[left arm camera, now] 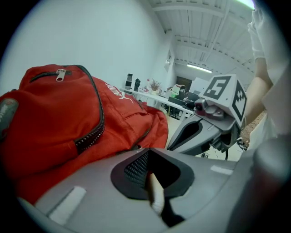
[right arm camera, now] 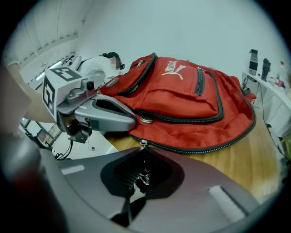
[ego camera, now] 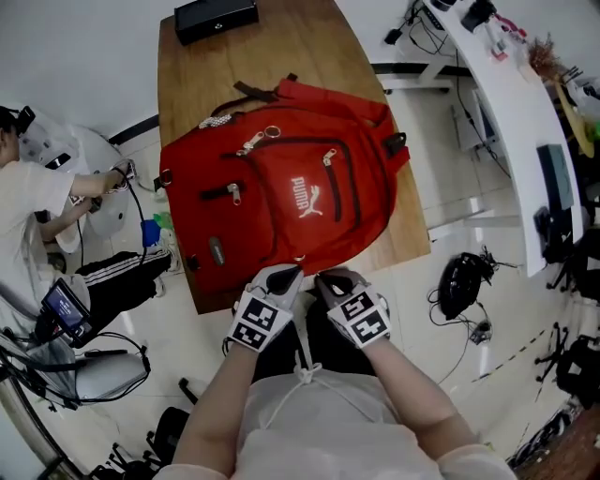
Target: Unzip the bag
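A red backpack (ego camera: 281,187) lies flat on the wooden table (ego camera: 309,47), its black zips closed across the front. Both grippers meet at its near bottom edge, side by side. My right gripper (ego camera: 325,276) is shut on the metal zip pull (right arm camera: 142,174) of the outer zip (right arm camera: 204,148) that runs round the bag's edge. My left gripper (ego camera: 289,272) is shut beside it, with a pale strip (left arm camera: 155,193) pinched between its pads; what that strip belongs to is not clear. The red fabric (left arm camera: 68,118) rises just beyond the left jaws.
A black box (ego camera: 216,17) sits at the table's far end. A person (ego camera: 37,197) sits at the left by a white stand. A long white desk (ego camera: 516,112) runs along the right, and a black headset (ego camera: 461,281) lies on the floor.
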The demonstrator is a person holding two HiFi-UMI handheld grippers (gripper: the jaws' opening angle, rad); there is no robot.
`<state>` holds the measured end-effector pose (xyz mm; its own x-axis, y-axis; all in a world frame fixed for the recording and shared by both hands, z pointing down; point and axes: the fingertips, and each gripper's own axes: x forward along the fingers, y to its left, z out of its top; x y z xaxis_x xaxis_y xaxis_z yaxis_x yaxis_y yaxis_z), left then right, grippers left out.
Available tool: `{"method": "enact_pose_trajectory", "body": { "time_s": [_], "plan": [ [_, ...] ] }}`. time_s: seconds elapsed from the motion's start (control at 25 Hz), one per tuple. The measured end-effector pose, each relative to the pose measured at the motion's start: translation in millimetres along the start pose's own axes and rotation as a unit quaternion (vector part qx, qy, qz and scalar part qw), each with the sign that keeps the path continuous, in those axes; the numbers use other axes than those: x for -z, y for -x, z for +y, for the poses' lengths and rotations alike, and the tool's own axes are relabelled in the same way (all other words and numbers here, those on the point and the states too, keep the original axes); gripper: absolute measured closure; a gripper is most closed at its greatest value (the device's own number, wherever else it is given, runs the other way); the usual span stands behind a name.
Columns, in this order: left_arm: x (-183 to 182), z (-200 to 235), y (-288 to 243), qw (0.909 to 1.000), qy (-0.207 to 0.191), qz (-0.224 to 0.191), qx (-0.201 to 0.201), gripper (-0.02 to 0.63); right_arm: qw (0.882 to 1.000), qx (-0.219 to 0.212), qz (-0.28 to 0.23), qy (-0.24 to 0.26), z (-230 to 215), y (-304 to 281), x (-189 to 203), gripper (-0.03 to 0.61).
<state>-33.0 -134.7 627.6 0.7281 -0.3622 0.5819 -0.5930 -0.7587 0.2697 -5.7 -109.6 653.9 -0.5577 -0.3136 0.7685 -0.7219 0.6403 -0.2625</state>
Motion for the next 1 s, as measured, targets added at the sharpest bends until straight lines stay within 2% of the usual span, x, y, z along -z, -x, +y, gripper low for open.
{"method": "enact_pose_trajectory", "body": {
  "time_s": [0.2, 0.4, 0.6, 0.68, 1.0],
  "plan": [
    [3, 3, -6, 0.9995, -0.004, 0.017, -0.026, 0.607, 1.0, -0.008, 0.018, 0.017, -9, 8, 2, 0.568],
    [6, 6, -6, 0.9986, -0.004, 0.03, -0.043, 0.607, 0.999, 0.001, 0.037, 0.007, -36, 23, 10, 0.568],
    [8, 10, -10, 0.9972, 0.007, 0.05, -0.055, 0.607, 0.998, 0.027, 0.028, -0.053, -79, 45, 19, 0.568],
    [9, 11, -11, 0.9964, 0.014, 0.057, -0.062, 0.607, 0.997, 0.037, 0.022, -0.062, -94, 54, 18, 0.568],
    [11, 15, -13, 0.9932, 0.015, 0.062, -0.097, 0.607, 0.998, 0.041, 0.031, -0.03, -127, 71, 14, 0.568]
  ]
}}
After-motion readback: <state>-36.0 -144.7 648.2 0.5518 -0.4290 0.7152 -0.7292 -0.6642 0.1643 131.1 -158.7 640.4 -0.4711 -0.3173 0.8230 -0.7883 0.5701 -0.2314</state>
